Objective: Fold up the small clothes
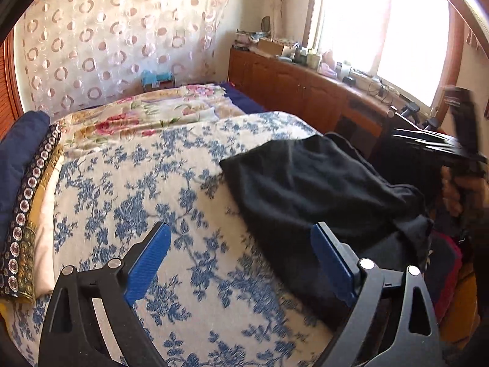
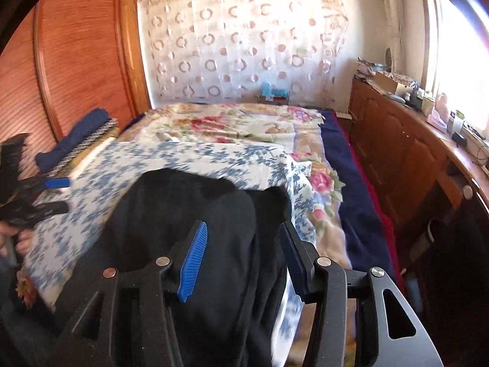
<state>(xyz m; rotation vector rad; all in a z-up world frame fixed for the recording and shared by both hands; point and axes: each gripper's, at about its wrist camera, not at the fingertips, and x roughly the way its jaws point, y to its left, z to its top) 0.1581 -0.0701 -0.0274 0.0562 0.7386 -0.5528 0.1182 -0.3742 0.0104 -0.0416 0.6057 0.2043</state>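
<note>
Both grippers stand open and empty: your left gripper (image 1: 241,260) hangs over the blue-flowered bedspread (image 1: 137,183), your right gripper (image 2: 244,253) above the black garment (image 2: 198,214), which lies loose near the bed's edge, seemingly released for its next fold.

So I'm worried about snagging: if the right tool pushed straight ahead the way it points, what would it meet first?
Most likely the black garment: the right tool stands open just above it, nothing between its fingers, angled down. Beyond lies the blue-flowered cover. Depth is hard to judge.
</note>
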